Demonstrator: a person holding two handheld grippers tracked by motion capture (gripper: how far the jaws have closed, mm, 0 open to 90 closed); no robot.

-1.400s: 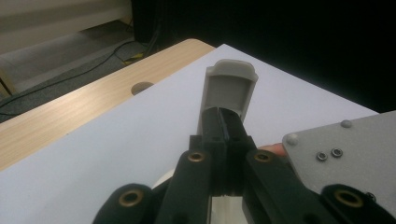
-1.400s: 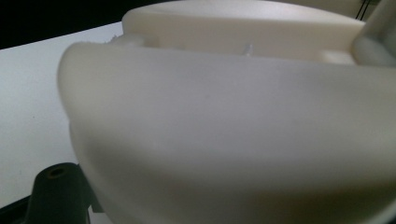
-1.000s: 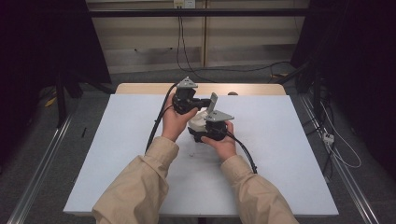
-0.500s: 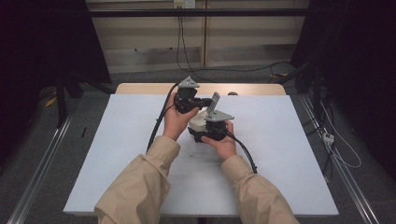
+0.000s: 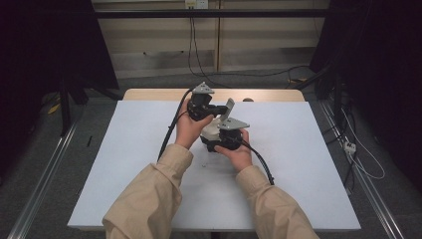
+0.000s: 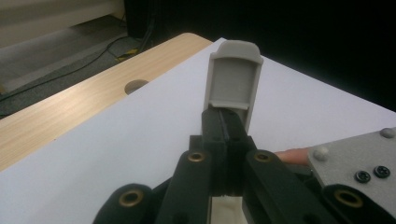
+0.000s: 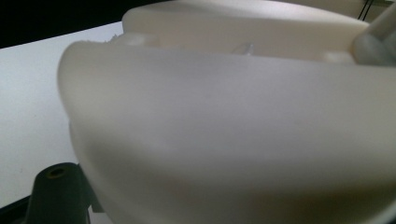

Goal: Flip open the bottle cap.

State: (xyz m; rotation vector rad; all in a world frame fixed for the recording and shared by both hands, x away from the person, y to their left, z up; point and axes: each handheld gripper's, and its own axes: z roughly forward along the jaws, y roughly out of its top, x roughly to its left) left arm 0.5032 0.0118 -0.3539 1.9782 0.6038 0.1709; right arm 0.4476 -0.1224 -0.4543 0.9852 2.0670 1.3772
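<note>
Both hands meet over the middle of the white table (image 5: 308,149). My left gripper (image 5: 217,110) is shut on the lower edge of a grey hinged flap (image 5: 229,107); in the left gripper view the flap (image 6: 233,84) rises straight up out of the closed jaws of my left gripper (image 6: 225,119). That flap belongs to a white rounded casing (image 5: 211,130), which my right gripper (image 5: 219,135) holds from below and the near side, shut on it. In the right gripper view the white casing (image 7: 224,116) sits very close, with one black jaw at the lower left.
A wooden strip (image 5: 149,94) with a round hole (image 6: 135,86) runs along the table's far edge. Black cables (image 5: 171,132) trail from both grippers across the table. More cables (image 5: 358,154) lie on the floor at the right, and a metal rail (image 5: 40,174) runs at the left.
</note>
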